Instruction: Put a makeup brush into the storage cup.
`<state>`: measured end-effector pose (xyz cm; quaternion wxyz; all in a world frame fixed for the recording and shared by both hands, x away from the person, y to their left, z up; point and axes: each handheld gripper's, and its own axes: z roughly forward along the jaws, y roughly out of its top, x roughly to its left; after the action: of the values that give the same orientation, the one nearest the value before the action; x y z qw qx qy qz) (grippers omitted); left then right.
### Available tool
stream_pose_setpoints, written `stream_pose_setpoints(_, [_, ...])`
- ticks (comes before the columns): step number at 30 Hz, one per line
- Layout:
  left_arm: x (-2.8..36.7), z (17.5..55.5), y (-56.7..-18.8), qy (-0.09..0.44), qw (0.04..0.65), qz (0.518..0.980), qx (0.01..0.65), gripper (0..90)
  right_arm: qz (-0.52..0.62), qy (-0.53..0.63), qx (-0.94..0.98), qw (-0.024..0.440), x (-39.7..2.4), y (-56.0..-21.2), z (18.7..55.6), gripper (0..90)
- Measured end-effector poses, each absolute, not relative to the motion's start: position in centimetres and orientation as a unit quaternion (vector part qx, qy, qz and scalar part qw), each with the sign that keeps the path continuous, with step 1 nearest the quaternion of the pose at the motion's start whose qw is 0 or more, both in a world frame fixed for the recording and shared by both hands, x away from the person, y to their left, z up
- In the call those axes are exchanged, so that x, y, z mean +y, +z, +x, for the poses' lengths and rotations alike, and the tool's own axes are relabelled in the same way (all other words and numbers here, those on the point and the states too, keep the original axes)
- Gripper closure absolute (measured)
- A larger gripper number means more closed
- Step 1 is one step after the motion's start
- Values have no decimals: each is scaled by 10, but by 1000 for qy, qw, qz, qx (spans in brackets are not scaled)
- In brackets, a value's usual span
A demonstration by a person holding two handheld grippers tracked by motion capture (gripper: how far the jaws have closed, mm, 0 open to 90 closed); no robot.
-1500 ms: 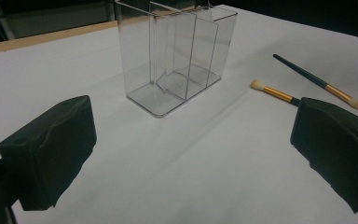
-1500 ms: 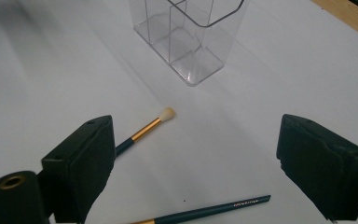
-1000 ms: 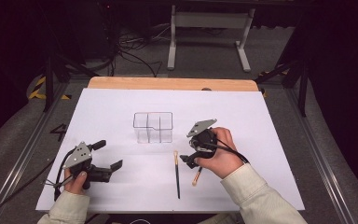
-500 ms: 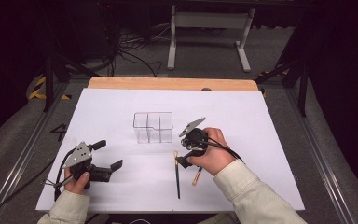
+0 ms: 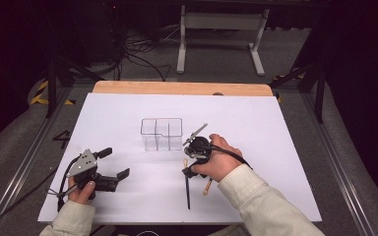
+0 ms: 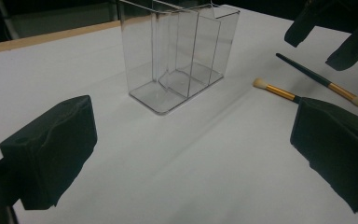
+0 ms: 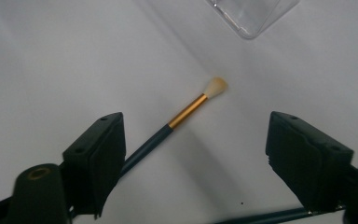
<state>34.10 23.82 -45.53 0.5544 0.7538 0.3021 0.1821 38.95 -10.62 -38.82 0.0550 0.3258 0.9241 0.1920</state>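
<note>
**Right gripper over the makeup brushes**

The right gripper [image 5: 191, 160] hangs over 2 makeup brushes near the middle of the table's [image 5: 275, 147] near half, just in front of the clear organiser [image 5: 161, 133]. Its jaws are spread and have just been closing; in the right gripper view the gold-banded brush [image 7: 177, 121] lies on the white surface between them, with neither pad pressing on it. A second brush [image 5: 187, 189], dark-handled, runs toward the near edge. The organiser stands upright at the table's centre, its 3 compartments bare. The left gripper [image 5: 114, 163] sits near the near-left corner, jaws spread wide with nothing between them, pointing toward the organiser.
</note>
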Motion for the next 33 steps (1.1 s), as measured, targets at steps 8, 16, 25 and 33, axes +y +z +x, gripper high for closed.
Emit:
stream_pose_setpoints(8, [238, 342, -456, 182, 556, 753, 302, 7, 336, 165, 926, 53, -97, -394, 391, 202])
stream_pose_setpoints(16, [239, 342, -455, 184, 555, 753, 302, 7, 381, 128, 915, 29, -88, -402, 393, 303])
stream_pose_setpoints(25, [238, 341, -456, 185, 552, 754, 304, 8, 392, 95, 914, 29, -81, -411, 396, 367])
stream_pose_setpoints(33, [238, 341, -456, 186, 551, 754, 306, 9, 382, 81, 920, 39, -70, -416, 392, 399])
